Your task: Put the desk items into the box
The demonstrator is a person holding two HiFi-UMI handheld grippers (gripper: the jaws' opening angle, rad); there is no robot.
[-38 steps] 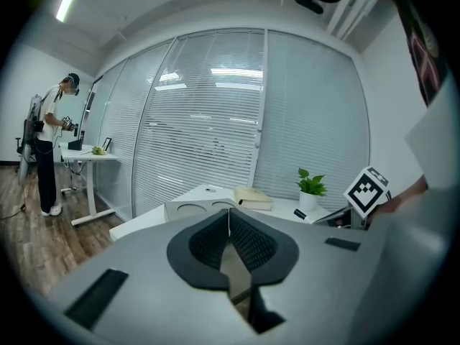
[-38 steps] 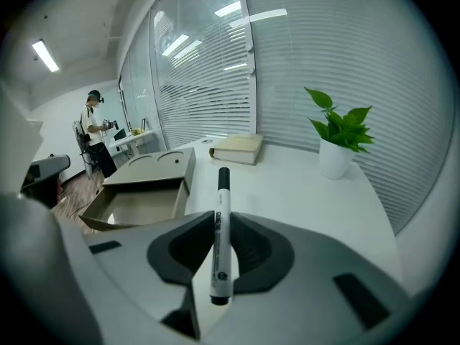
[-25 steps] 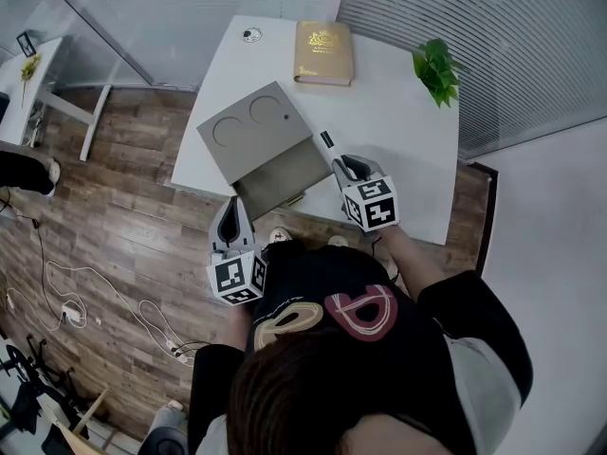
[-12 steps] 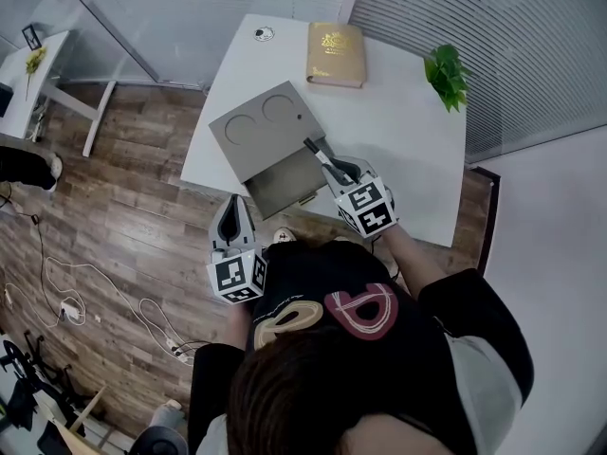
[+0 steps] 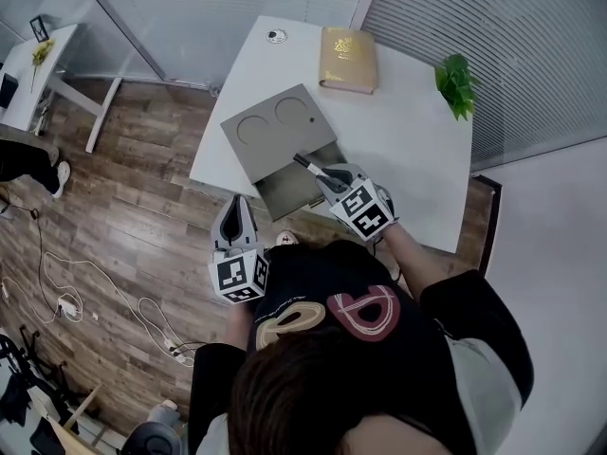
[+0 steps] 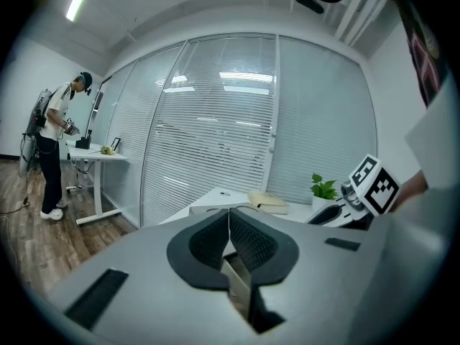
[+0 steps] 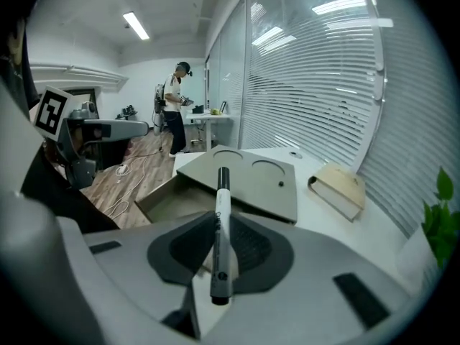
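A black-and-white marker [image 5: 308, 165] is clamped between the pads of my right gripper [image 5: 329, 172], tip pointing away from me. It hangs over the near right corner of the grey box's [image 5: 275, 131] open tray [image 5: 287, 188]. In the right gripper view the marker [image 7: 221, 192] points at the box's lid [image 7: 248, 180], which has two round recesses, with the tray [image 7: 167, 198] to the left. My left gripper [image 5: 234, 209] is shut and empty, off the desk's near edge above the wooden floor; its jaws [image 6: 229, 221] meet with nothing between.
A tan book [image 5: 348, 45] lies at the far side of the white desk [image 5: 408, 159], a small green plant [image 5: 456, 83] at the far right, a small round object [image 5: 276, 35] at the far left corner. A person [image 7: 175, 103] stands at another desk beyond.
My right gripper has carried the marker leftward from the desk surface to above the box's open tray. The left gripper has stayed beside the desk edge.
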